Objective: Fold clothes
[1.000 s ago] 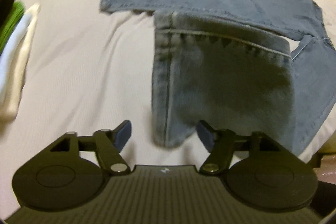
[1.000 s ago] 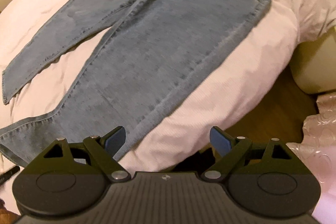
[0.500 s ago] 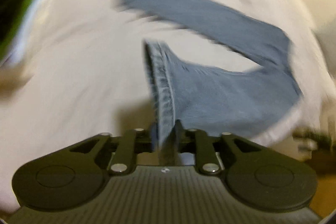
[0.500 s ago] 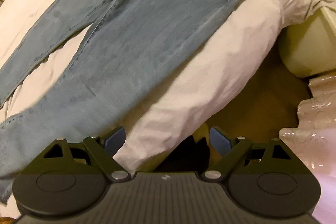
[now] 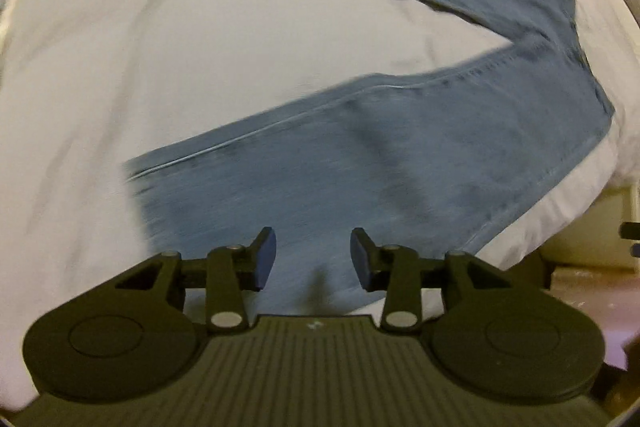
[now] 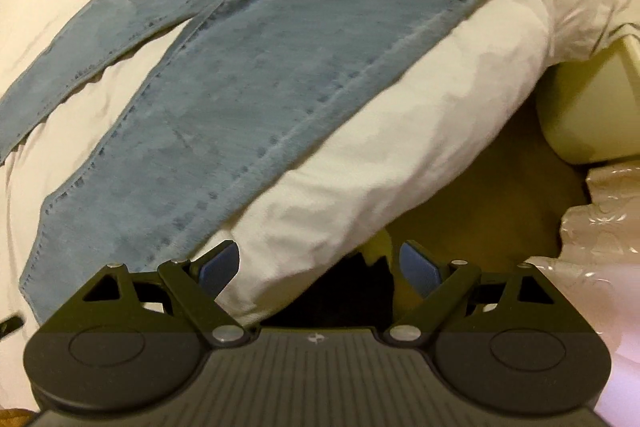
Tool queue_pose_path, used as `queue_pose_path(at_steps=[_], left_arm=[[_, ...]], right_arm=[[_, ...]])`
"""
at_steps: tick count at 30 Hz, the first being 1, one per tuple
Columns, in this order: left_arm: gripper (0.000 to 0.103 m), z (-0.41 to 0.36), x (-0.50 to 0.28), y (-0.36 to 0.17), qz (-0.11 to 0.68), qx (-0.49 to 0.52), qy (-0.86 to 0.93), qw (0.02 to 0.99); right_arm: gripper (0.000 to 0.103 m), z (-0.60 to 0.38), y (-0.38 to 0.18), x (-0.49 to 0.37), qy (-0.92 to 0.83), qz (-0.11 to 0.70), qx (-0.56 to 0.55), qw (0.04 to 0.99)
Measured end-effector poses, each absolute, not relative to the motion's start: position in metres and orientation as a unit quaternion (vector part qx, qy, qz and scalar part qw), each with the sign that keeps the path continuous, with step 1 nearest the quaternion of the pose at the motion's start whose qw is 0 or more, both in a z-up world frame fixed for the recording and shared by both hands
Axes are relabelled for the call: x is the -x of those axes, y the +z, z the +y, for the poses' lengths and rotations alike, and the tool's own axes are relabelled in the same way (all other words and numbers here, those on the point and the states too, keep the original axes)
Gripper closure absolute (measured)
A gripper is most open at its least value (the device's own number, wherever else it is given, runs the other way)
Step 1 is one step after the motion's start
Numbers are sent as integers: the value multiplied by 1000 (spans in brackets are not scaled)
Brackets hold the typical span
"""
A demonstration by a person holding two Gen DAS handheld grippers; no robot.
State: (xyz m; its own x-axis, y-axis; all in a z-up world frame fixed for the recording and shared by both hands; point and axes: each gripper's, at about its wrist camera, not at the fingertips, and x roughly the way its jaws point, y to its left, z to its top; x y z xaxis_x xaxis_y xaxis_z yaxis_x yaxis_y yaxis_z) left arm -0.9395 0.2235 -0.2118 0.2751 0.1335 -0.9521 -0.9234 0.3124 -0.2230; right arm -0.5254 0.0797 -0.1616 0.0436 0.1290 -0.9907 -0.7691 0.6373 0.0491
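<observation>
Jeans point(image 5: 360, 163) laid flat on white bedding point(image 5: 120, 67), legs spread in a V, nearer leg running just ahead of left gripper point(image 5: 313, 259). Left jaws parted, just been opening, blue pads point(image 5: 264, 259) clear of the denim, nothing pinched between them; leg lying loose on the bedding below. Left view blurred; fabric detail not fully legible. Nearer leg's hem end toward the left of that view, its seam running up and right to the crotch; farther leg angling back toward upper left. Right gripper point(image 6: 320, 267) spread wide, empty, positioned over the edge of the bedding point(image 6: 380, 167), with dark floor point(image 6: 500, 207) beyond the right pad. From right view, jeans point(image 6: 280, 67) seen lengthwise near the bed's edge: hem of one leg close at lower left, waistband far at top, second leg diverging to the left. Pale patterned fabric point(image 6: 600, 227) at right edge; cream-coloured object point(image 6: 592, 107) beside the bed, identity not determinable.
</observation>
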Motion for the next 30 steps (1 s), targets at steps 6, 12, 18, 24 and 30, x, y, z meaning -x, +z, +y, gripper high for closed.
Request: queue_pose_path(at_steps=[6,12,18,24,30], left_arm=[[59,215,990,-241,425,486,466,605],[33,216,1051,-268,363,525,530,558],[96,219,1050,-272,326,537,513,585],[94,199,1054,-231,326,484,514,628],[76,210,1042,-265,409,464,524,586]], right_arm=[[14,62,-160,510,319,610,258,678],[14,76,-179,497,327,616,288,656],[14,95,-187,507,344,596,342,640],[14,116,-205,544,391,590,367,604],[37,156,-230,621,515,549,387,532]])
